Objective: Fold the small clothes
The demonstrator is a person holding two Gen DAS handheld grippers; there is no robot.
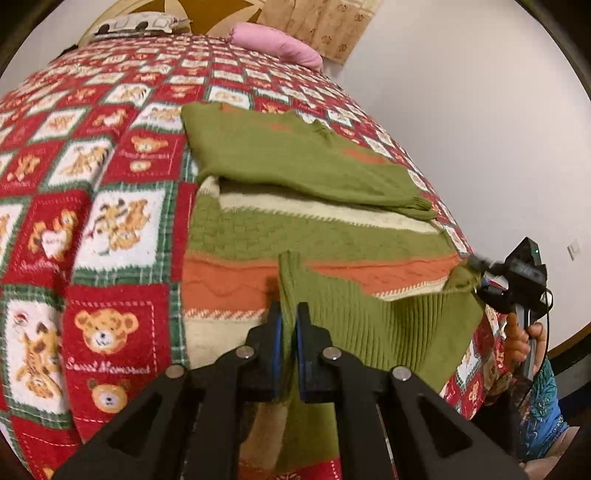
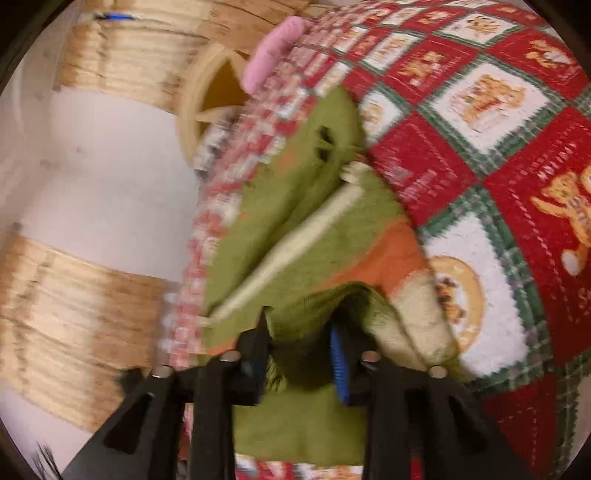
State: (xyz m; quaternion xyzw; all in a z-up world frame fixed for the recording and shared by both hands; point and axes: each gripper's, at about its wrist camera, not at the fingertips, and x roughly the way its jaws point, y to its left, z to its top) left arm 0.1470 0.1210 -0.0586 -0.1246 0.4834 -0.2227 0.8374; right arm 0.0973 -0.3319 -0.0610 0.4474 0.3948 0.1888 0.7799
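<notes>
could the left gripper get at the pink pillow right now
Probably not. The left gripper is shut on the green ribbed hem of the sweater at the near edge of the bed, and the pink pillow lies at the far end, beyond the sweater.

A bed (image 1: 55, 155) carries everything, covered edge to edge by a red, green and white checked blanket (image 1: 122, 221) with teddy bear panels. A green, cream and orange striped knitted sweater (image 1: 317, 236) lies spread on the blanket along the bed's right edge, its sleeves folded across its body. At the far end, near the right corner, a pink pillow (image 1: 277, 42) lies beside a cushion (image 1: 133, 24) printed with a car.
</notes>
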